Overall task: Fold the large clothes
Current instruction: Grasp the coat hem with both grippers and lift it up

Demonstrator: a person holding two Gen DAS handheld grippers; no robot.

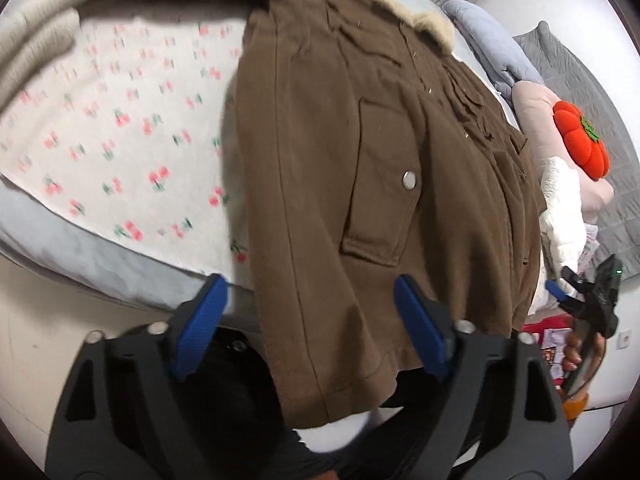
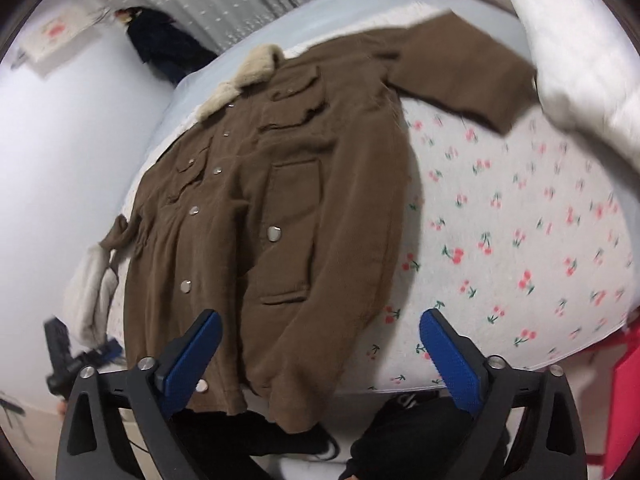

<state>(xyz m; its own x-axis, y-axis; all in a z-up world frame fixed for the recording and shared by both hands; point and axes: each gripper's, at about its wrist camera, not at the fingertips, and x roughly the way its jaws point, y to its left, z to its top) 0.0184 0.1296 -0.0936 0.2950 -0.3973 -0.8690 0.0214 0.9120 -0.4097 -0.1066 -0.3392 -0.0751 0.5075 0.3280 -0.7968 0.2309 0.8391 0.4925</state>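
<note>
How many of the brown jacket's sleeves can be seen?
2. One sleeve lies stretched out over the cherry-print blanket; the other is bunched at the opposite edge of the jacket, partly hidden.

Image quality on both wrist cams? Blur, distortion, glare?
Left wrist: strong fisheye curvature, cherry-print blanket motion-smeared, brown coat fairly sharp. Right wrist: same distortion, white bedding at top right blurred and near blown out; no hard glare or shadows.

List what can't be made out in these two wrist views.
- Jacket hem, left wrist view: its corner runs behind a blue finger.
- Jacket sleeve cuff, right wrist view: covered by white bedding.
- Cherry-print blanket, left wrist view: motion-blurred.
- Right gripper, left wrist view: small at the edge, fingers unclear.
</note>
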